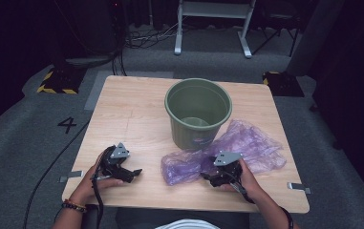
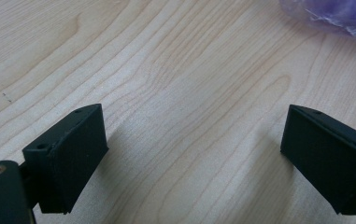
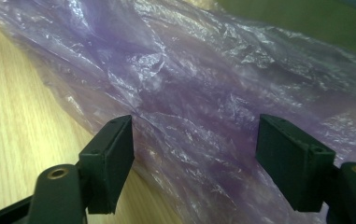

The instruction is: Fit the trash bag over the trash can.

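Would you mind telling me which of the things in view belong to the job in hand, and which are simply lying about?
Belonging to the job:
- purple plastic bag, crumpled on the table beside the bucket
- green bucket, upright
- right tongs, open over the bag
- left tongs, open above bare wood

Lying about:
- white frame on the floor behind the table
- floor cables

Green bucket [image 1: 198,112] on wooden table [image 1: 132,114]
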`<state>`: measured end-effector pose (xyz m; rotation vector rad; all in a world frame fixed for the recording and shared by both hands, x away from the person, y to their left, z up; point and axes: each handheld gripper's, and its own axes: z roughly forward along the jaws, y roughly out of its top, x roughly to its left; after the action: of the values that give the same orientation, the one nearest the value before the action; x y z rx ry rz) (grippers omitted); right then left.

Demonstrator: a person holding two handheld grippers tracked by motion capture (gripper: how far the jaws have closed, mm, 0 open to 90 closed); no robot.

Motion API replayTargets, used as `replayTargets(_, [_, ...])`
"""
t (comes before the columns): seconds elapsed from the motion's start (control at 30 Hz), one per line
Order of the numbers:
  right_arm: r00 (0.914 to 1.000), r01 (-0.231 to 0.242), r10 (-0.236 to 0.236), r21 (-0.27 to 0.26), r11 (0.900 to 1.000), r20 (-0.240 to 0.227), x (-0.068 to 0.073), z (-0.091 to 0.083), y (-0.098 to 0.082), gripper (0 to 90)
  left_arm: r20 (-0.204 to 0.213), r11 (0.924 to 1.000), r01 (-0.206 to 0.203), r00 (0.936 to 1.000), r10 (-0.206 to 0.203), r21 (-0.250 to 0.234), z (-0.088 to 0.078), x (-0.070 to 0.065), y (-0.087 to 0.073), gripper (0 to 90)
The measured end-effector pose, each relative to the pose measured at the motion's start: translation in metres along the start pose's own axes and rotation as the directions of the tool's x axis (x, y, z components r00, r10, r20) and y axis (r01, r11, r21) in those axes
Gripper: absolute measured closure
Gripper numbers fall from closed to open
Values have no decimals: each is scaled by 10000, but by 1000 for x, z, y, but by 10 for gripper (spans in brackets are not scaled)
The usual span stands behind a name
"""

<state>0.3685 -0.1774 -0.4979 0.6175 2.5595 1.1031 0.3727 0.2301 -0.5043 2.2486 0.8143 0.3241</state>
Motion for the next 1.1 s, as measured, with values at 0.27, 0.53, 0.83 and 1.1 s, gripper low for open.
replayTargets(0.27, [9964, -633, 618, -262, 9976, -575, -5, 6, -1, 500, -12, 10000, 28, 10000, -28, 8, 0, 0, 0, 68])
replayTargets(0.53, [9964, -757, 747, -232, 9969, -409, -9, 2, -3, 842, -34, 10000, 34, 10000, -34, 17, 0, -1, 0, 67])
replayTargets(0.83, [9947, -991, 1021, -1763, 9793, 79, -18, -35, -3, 891, -86, 9999, 89, 9999, -89, 90, 3, -4, 3, 39])
replayTargets(1.1, [9920, -845, 1089, -3060, 9483, 635, -23, -71, 1, 892, -116, 9998, 170, 9998, -169, 86, 5, -9, 8, 65])
